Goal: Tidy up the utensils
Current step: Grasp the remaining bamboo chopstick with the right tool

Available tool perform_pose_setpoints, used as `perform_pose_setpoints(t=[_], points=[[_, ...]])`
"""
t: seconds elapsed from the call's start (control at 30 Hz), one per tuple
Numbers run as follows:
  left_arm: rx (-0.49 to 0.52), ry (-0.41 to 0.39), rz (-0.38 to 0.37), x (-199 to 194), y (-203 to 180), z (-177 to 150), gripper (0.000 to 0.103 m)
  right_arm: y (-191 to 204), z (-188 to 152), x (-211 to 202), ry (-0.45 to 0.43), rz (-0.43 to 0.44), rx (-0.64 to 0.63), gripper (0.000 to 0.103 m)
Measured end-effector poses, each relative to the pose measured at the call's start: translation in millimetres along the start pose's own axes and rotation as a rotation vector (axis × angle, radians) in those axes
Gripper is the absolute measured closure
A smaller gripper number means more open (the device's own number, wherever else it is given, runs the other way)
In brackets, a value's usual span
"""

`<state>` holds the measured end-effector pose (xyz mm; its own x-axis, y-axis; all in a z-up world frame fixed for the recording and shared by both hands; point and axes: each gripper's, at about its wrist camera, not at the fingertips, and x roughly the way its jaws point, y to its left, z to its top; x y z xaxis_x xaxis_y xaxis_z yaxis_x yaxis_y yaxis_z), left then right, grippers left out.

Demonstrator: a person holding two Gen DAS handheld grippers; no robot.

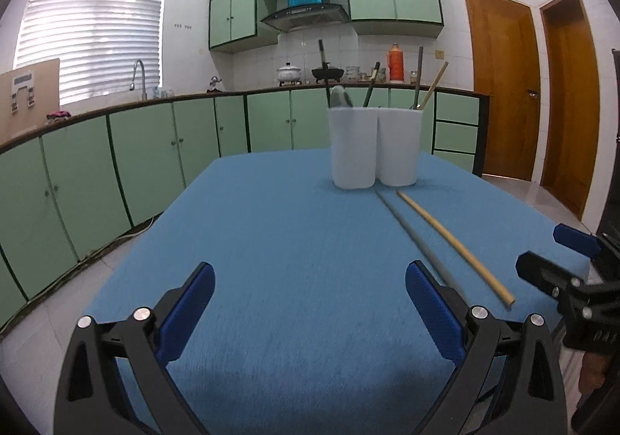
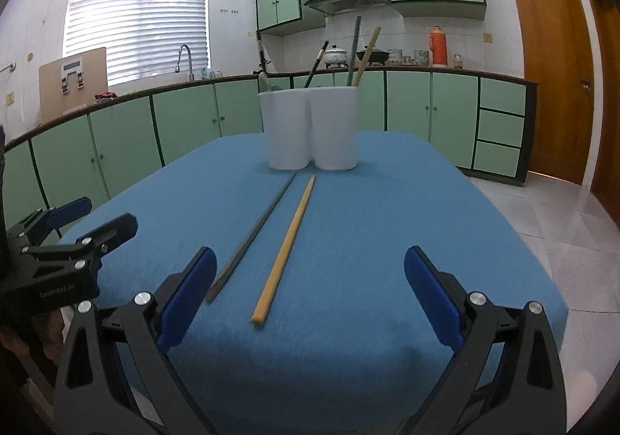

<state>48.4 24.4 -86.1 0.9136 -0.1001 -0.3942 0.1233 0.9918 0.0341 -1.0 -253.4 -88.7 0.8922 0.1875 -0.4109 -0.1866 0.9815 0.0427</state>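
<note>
both grippers were empty and spread wide. right gripper point(image 2: 308, 289) hovered low over the near end of the blue table point(image 2: 387, 221), lined up roughly along the two loose sticks, which reads as setting up a pick. left gripper point(image 1: 310, 303) sat parallel just to its side over bare cloth, nothing between its pads; looked parked as backup rather than working.

the tan chopstick point(image 2: 286, 245) lay between the right gripper's pads in that view, near end closest to the fingers, far end pointing at the holder. the grey chopstick point(image 2: 255, 231) lay just beside it on the left, near end close to the left pad point(image 2: 186, 299). the two were apart, not touching, converging slightly toward the holder.

white twin-cup holder point(image 2: 312, 126) stood upright at the far middle of the table. its right cup point(image 2: 335, 128) already had a grey and a tan stick leaning in it, so my guess is the loose pair belongs there. left cup point(image 2: 286, 128) held a dark-handled utensil and what looked like a spoon; too blurred to be sure.

judgement: sort partly done, two sticks left. thin and flat on cloth, so a low, narrow pinch is needed.
</note>
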Motion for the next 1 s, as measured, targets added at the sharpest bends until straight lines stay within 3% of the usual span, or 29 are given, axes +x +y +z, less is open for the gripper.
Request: perform_pose_setpoints(t=[0.33, 0.7, 1.0], points=[[-0.026, 0.007, 0.003, -5.5, 3.4, -9.9, 0.006, 15.8, -15.0, 2.5, 0.0, -0.043, -0.025, 0.048], [-0.037, 0.009, 0.003, -5.0, 3.2, -10.2, 0.006, 23.1, -26.2, 8.8, 0.019, -0.048, -0.033, 0.077], [-0.043, 0.009, 0.002, -4.6, 1.5, -11.1, 0.006, 26.5, -30.1, 12.6, -0.001, -0.059, -0.042, 0.087]])
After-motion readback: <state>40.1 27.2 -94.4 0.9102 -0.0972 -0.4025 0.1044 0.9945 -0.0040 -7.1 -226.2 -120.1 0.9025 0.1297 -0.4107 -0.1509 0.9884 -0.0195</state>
